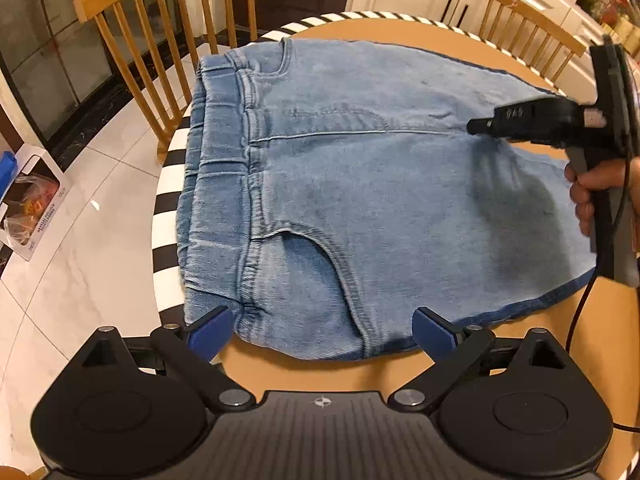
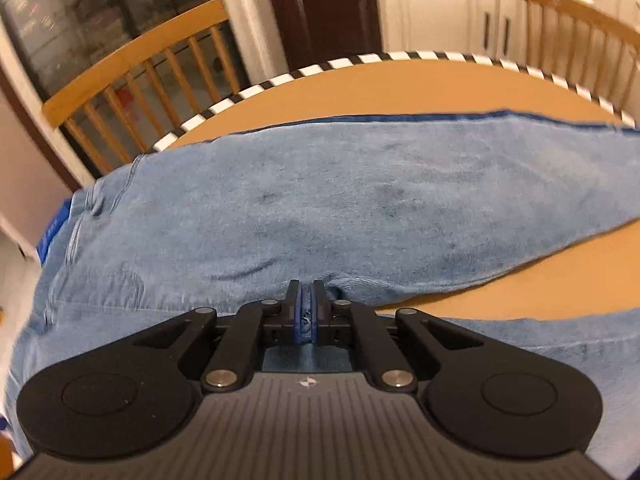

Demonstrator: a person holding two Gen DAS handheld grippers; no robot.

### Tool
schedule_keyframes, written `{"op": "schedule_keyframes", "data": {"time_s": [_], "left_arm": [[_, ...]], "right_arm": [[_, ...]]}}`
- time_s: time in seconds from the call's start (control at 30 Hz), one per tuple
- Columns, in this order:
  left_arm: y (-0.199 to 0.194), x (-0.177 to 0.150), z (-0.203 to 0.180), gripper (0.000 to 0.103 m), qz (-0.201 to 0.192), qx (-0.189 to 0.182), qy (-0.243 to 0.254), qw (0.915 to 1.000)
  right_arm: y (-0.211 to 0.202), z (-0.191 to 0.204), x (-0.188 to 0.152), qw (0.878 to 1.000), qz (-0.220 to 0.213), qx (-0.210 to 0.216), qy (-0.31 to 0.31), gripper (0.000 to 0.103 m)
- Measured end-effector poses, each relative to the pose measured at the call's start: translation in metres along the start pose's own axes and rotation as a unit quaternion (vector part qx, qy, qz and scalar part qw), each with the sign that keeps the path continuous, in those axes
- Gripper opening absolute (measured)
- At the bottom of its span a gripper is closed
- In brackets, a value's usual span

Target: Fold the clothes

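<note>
While right gripper is pinching fold of jeans at lower centre of frame, jaws fully closed on cloth, lifting slowly is advisable so layers are not slipping. Left gripper is hovering wide open, empty, over waistband corner. Jeans are lying flat on table. Count: one jeans, two grippers, two chairs.

My left camera looks steeply down from the worktop's near edge, across the jeans to the far chairs. My right camera sits nearer, almost on the denim, facing the same far edge. Both share jeans, striped rim and chairs.
</note>
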State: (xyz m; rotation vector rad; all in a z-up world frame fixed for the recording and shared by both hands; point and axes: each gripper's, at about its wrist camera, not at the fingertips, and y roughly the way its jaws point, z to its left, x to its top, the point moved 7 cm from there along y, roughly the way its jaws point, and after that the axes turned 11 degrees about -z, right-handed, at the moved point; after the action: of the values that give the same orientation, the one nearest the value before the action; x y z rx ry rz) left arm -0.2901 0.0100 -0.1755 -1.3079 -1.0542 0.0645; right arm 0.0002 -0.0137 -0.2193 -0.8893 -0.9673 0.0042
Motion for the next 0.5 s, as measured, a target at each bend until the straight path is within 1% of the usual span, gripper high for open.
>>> {"op": "schedule_keyframes", "data": {"time_s": [0.03,0.1,0.13,0.17,0.23,0.3,0.33,0.43,0.5], "left_arm": [[0.002,0.000,0.002,0.098,0.001,-0.001,0.000,1.0000],[0.000,0.002,0.005,0.098,0.001,-0.014,-0.007,0.9999],[0.000,0.004,0.007,0.098,-0.001,-0.019,-0.010,0.9998],[0.001,0.007,0.009,0.098,-0.006,-0.021,-0.012,0.9997],[0.007,0.013,0.010,0.098,-0.012,-0.025,-0.015,0.9995],[0.013,0.016,0.009,0.098,-0.012,-0.028,-0.011,0.9995],[0.015,0.017,0.008,0.098,-0.013,-0.030,-0.006,0.9994],[0.019,0.017,0.004,0.100,-0.011,-0.038,0.015,0.9991],[0.021,0.015,0.002,0.100,-0.009,-0.040,0.031,0.9987]], "right_arm": [[-0.001,-0.002,0.006,1.000,-0.001,0.002,0.021,0.005],[-0.006,-0.007,0.024,0.998,-0.013,0.011,0.057,0.013],[-0.004,-0.012,0.033,0.998,-0.015,0.004,0.065,0.017],[0.003,-0.020,0.042,0.998,-0.014,-0.013,0.066,0.023],[0.017,-0.035,0.060,0.997,-0.010,-0.047,0.068,0.024],[0.039,-0.039,0.070,0.997,0.006,-0.064,0.051,0.024],[0.050,-0.035,0.073,0.997,0.011,-0.065,0.033,0.024],[0.072,-0.012,0.079,0.998,0.018,-0.053,-0.035,0.024],[0.086,0.002,0.086,0.995,0.024,-0.056,-0.078,0.024]]}}
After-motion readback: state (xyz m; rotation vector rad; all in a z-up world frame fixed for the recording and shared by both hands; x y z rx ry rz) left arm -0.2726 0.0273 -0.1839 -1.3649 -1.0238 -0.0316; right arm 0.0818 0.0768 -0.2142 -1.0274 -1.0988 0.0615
